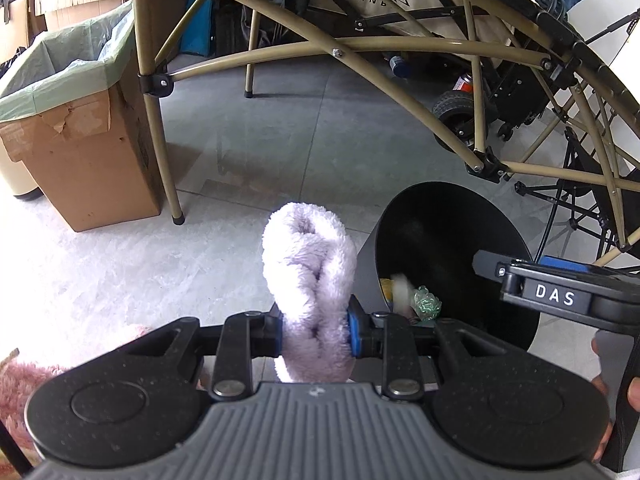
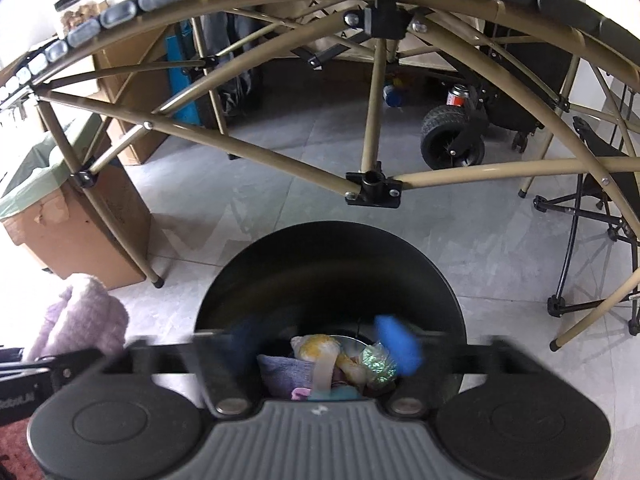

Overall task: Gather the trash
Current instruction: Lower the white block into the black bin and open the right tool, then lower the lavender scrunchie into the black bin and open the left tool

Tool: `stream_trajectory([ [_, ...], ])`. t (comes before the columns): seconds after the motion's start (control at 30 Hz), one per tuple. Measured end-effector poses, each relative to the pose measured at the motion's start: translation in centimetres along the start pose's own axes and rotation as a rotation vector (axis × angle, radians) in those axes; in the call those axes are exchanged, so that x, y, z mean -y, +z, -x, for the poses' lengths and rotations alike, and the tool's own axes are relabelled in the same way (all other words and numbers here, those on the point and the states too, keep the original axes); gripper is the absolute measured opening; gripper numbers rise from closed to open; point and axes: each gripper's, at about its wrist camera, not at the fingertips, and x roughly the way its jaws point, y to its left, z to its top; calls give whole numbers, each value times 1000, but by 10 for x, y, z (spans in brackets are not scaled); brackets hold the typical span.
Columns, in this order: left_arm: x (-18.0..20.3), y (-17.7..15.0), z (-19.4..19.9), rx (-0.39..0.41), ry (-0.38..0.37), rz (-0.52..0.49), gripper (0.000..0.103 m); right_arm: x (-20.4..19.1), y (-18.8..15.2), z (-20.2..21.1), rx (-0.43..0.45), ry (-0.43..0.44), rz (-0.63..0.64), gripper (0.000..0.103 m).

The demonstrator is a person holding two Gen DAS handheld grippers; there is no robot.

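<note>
Grey floor tiles (image 1: 320, 120) carry a black bin (image 2: 332, 264); right gripper (image 2: 320, 346) gapes empty above it, left gripper (image 1: 314, 332) pinches a fluffy lilac cloth (image 1: 308, 256) nearby, likely binned next.

Both wrist views look steeply down, close, sharing the black bin (image 1: 452, 216) (image 2: 328, 248).

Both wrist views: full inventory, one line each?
Cloth: 1, lilac, fluffy, clamped in left gripper.
Bin: 1, black, round, on floor under right gripper, trash inside.
Wrapper: 1, green, crinkled, in bin.
Box: 1, brown cardboard, green liner, floor left.
Table frame: 1, tan tubes, folding, behind bin.
Wheel: 1, black, under table.
Can: 1, red-white, by wheel.
Jar: 1, clear, black lid, on table.
Rug: 1, pink, bottom left.
Left gripper: shut on cloth.
Right gripper: open above bin.
</note>
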Motion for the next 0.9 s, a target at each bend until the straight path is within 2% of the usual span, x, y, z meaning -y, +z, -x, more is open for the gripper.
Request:
stream_trajectory([
  [0.17,2,-1,0,2,0,-3,29,6,-1,-2,-16,-7,-22,103],
  [0.5,27,0,-7,-4,-4,-60,29,31,-6,10,8,-37,-82,103],
  [0.9,96,-4,-17,-20,-28,-193,29,109,-23,35,45,-96,-260,103],
])
